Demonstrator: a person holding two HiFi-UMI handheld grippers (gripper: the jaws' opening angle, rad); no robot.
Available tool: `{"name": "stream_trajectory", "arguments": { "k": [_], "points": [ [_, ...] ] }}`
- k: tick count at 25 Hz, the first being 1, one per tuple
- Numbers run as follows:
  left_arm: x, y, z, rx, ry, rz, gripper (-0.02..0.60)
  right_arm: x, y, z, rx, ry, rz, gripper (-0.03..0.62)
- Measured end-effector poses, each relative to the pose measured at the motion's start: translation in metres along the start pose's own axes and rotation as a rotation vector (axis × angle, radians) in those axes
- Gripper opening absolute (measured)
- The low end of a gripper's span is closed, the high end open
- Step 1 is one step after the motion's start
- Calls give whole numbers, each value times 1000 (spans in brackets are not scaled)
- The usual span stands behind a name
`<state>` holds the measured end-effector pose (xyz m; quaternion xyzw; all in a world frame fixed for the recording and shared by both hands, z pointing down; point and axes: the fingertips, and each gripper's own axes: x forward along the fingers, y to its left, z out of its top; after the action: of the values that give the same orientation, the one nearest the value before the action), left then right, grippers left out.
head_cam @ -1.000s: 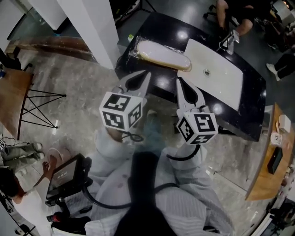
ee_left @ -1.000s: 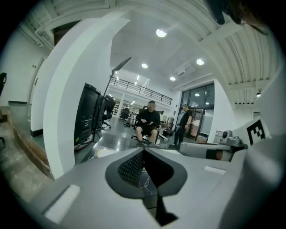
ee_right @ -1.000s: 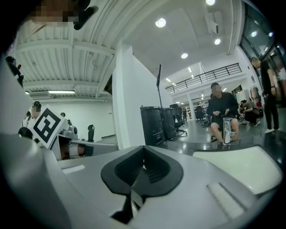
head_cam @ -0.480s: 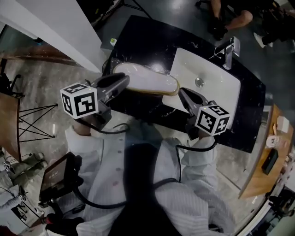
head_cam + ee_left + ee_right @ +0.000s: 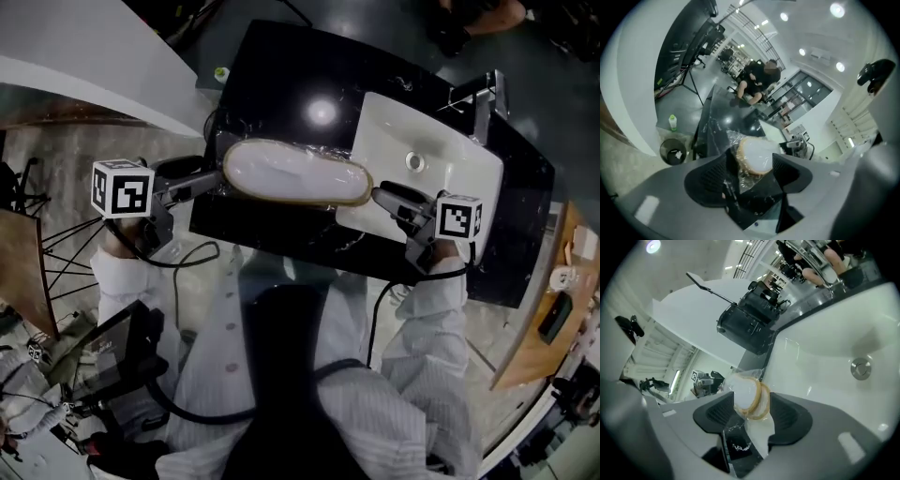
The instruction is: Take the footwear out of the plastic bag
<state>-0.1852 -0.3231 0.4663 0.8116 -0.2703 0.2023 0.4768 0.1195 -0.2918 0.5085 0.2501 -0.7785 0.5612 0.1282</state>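
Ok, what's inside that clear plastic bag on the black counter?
A white shoe with a tan rim fills the plastic bag. Whether a second one lies beneath it is hidden.

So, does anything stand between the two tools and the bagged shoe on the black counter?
Nothing visible does. The left tool and the right tool each face one end of the shoe, jaws opening, with that end showing between them. Only the clear plastic bag covers the shoe.

Open studio workroom
A black counter is carrying a white sink while a person is sitting near a tripod.
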Motion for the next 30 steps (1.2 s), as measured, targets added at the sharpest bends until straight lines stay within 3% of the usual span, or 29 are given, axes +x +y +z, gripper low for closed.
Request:
{"name": "stream_trajectory", "arguments": {
  "k": [3,10,16,19,24,27,30],
  "points": [
    [5,18,-8,-6,86,17,298,11,-2,2,23,53,66,267],
    [39,16,-21,-35,202,-81,298,37,-4,-3,94,139,166,244],
    [54,7,-22,-68,233,-114,253,43,6,-6,103,153,197,162],
    [55,10,-24,-81,239,-88,189,38,11,-9,112,161,217,140],
    [51,18,-15,-29,171,-50,127,26,32,3,31,106,247,90],
    [41,6,1,-39,59,-122,58,14,48,12,-63,59,266,78],
    [25,-15,16,-36,-26,-208,46,-6,73,22,-124,-10,343,77]
  ]
}}
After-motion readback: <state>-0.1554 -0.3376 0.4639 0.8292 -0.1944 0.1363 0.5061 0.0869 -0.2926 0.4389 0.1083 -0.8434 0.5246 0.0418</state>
